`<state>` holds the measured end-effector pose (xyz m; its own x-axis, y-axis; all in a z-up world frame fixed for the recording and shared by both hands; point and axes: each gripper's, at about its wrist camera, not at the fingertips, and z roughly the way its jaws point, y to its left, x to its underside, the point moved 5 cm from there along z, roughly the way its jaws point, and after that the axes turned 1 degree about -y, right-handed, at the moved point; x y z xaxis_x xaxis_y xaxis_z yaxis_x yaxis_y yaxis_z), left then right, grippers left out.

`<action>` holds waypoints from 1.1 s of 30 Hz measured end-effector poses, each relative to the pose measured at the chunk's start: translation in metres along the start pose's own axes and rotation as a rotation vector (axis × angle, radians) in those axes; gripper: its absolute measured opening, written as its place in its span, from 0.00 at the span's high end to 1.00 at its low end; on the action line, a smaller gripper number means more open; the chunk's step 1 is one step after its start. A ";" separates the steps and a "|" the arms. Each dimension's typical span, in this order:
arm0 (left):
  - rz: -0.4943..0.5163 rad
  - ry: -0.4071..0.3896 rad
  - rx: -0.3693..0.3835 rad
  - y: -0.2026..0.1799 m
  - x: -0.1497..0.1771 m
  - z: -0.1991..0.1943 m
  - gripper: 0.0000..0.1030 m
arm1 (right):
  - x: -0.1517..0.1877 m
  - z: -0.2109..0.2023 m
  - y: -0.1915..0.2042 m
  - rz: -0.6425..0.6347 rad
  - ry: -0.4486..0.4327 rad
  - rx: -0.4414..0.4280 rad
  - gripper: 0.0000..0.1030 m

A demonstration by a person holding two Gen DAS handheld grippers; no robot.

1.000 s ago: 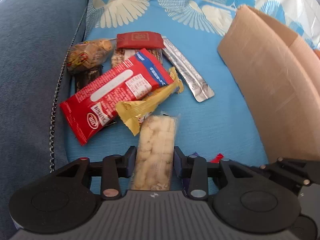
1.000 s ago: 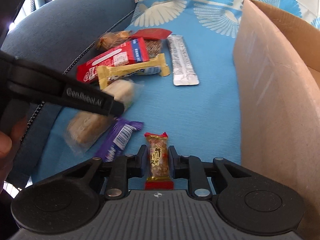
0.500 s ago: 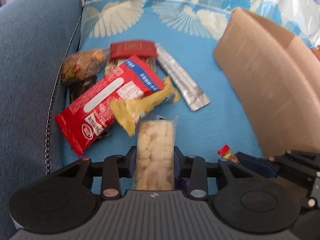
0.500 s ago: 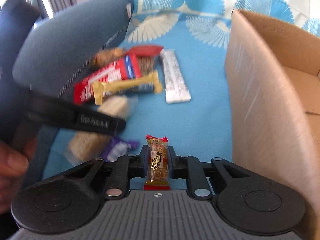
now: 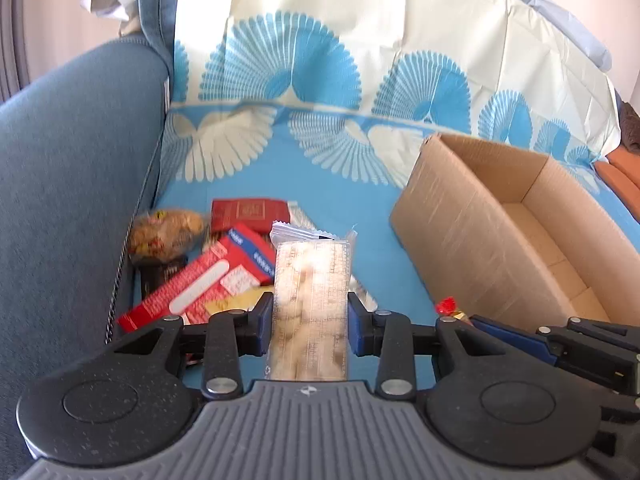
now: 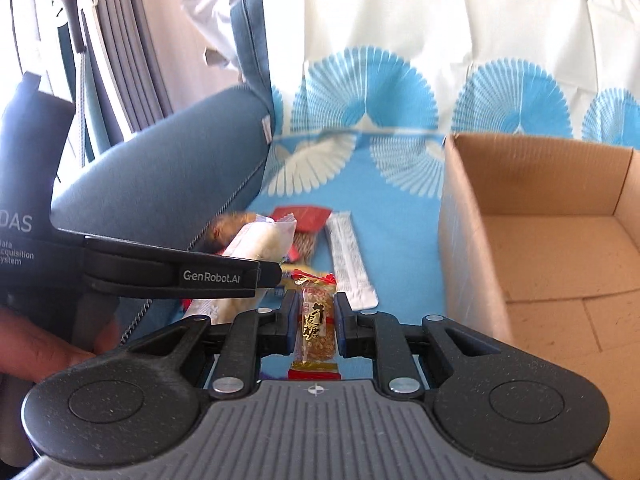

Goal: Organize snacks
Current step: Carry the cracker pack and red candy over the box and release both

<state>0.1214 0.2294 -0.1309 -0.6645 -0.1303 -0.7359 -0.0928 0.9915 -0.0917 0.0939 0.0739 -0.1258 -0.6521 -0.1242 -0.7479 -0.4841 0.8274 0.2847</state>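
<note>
My left gripper [image 5: 310, 312] is shut on a clear-wrapped pale cracker bar [image 5: 310, 304] and holds it lifted above the snack pile. My right gripper [image 6: 316, 312] is shut on a small brown candy with a red wrapper [image 6: 317, 326], also lifted. The open cardboard box [image 5: 516, 224] stands to the right on the blue sofa cover; it also shows in the right wrist view [image 6: 560, 248] and looks empty. The left gripper with its bar [image 6: 256, 248] shows at the left of the right wrist view.
Left on the cover lie a long red packet [image 5: 200, 284], a dark red packet [image 5: 250, 214], a round brown snack [image 5: 166, 232], a silver bar [image 6: 350, 256] and a yellow wrapper [image 5: 236, 304]. The blue-grey sofa arm [image 5: 72, 184] rises at the left.
Both grippers have risen from the cover with their snacks held. The view has tilted up so the box's inside and the sofa back now show.
</note>
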 end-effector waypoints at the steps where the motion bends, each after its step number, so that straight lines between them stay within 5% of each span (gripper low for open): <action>1: 0.003 -0.007 -0.003 -0.002 -0.002 -0.002 0.61 | -0.002 -0.002 -0.001 0.002 -0.007 0.001 0.81; 14: -0.004 -0.087 0.001 -0.018 -0.017 -0.030 0.61 | -0.034 -0.055 -0.035 0.027 -0.121 -0.014 0.81; 24: -0.013 -0.157 0.036 -0.046 -0.041 -0.052 0.61 | -0.095 -0.104 -0.124 0.075 -0.227 0.012 0.82; 33: 0.026 -0.220 0.106 -0.092 -0.053 -0.058 0.61 | -0.064 -0.103 -0.209 0.210 -0.191 0.156 0.82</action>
<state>0.1222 0.1444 -0.0439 -0.4873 -0.1110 -0.8661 0.0081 0.9913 -0.1316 0.1763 -0.1470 -0.0761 -0.5998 0.1509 -0.7858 -0.2456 0.8999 0.3602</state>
